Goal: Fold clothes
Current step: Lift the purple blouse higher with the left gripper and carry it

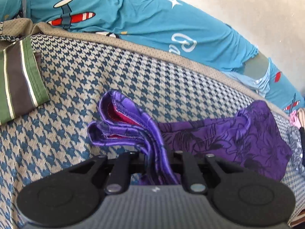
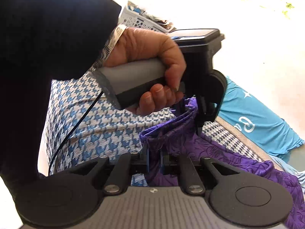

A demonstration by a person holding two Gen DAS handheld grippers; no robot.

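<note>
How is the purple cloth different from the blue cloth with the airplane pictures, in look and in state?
The purple cloth has a dark flower print and a pink inner side; the blue cloth shows red and white airplanes, stars and white letters. The purple cloth is pinched and bunched in the left hand-held gripper and the right hand-held gripper; the blue cloth is not gripped. The purple cloth is on the checked surface; the blue cloth lies beyond its edge. Both are wrinkled and unfolded.

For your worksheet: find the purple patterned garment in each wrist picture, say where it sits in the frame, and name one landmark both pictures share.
Left wrist view: purple garment at centre right, its bunched hem clamped in the left gripper at bottom centre.
Right wrist view: it runs from centre to the lower right corner, pinched in the right gripper.
Shared landmark: the blue houndstooth cover beneath it.
</note>
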